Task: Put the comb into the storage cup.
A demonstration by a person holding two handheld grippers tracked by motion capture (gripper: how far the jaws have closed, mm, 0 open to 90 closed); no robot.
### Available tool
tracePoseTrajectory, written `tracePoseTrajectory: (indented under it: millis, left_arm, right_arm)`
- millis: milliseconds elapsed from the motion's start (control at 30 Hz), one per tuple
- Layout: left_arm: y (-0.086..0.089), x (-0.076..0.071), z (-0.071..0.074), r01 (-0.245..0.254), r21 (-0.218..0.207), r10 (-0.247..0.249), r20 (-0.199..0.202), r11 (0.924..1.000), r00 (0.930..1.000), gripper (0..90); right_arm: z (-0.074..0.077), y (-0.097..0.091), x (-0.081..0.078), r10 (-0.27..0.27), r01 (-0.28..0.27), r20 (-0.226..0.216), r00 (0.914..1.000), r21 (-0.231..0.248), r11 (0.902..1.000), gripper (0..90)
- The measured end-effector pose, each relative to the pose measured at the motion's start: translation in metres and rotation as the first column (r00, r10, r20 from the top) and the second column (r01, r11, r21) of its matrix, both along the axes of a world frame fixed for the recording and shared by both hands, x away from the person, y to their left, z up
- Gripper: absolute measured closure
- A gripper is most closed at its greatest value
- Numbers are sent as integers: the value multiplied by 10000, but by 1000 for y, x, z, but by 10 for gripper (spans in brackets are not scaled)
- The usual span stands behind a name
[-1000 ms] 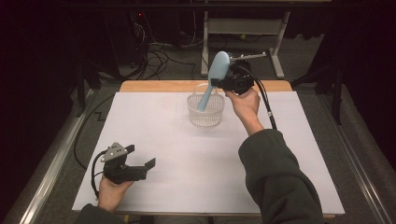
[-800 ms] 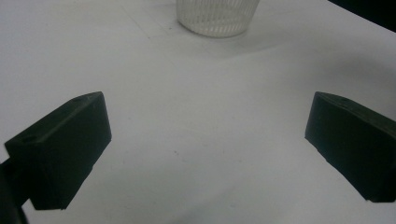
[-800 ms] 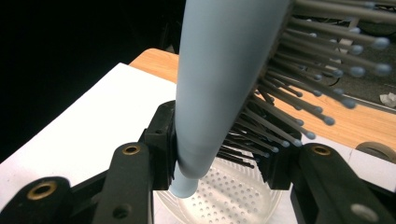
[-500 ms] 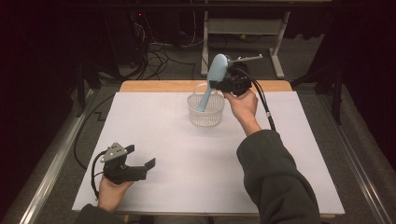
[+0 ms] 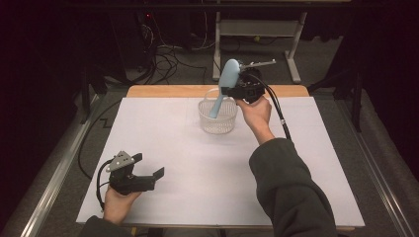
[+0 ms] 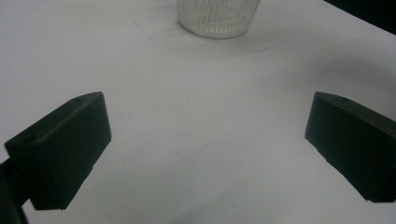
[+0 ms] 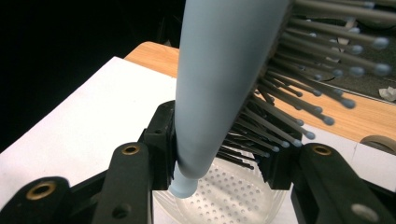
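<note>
A light blue hairbrush (image 5: pixel 223 86) is held upright over a clear perforated basket (image 5: pixel 218 118) at the far middle of the table, handle end down inside the basket's mouth. My right gripper (image 5: pixel 236 89) is shut on the hairbrush (image 7: pixel 224 84), one jaw on its back and the other against the bristles. The basket (image 7: pixel 224 196) lies directly below it. My left gripper (image 5: pixel 155 177) rests near the front left of the table, open with nothing between its jaws. Far ahead of the left gripper (image 6: pixel 205 135) stands the basket (image 6: pixel 217 18).
A white sheet (image 5: pixel 173 148) covers the table, with a strip of wooden tabletop (image 5: pixel 163 91) bare at the far edge. A black cable (image 5: pixel 276 111) trails from the right gripper. Beyond the table stand a desk frame (image 5: pixel 257 29) and floor cables (image 5: pixel 168 54).
The right gripper with the hairbrush has shifted slightly to the left over the basket. The left gripper has not moved.
</note>
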State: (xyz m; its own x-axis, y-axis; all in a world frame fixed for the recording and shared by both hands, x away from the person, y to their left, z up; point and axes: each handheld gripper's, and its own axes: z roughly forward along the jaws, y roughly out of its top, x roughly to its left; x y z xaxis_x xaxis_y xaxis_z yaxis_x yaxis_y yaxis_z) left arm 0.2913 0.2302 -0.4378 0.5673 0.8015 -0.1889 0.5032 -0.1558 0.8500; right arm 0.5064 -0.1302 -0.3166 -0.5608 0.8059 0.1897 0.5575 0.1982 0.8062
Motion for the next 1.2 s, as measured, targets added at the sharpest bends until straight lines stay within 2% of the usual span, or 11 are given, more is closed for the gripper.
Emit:
tracePoseTrajectory:
  millis: [667, 1200]
  left_arm:
    - [0, 1, 0, 40, -26, -40, -35, 10000, 10000, 0]
    - [0, 1, -1, 48, -10, -48, -57, 10000, 10000, 0]
  right_arm:
    - [-12, 11, 0, 125, -127, -71, 9999, -418, 9990, 551]
    - [-24, 10, 1, -14, 6, -205, 9998, -405, 9992, 550]
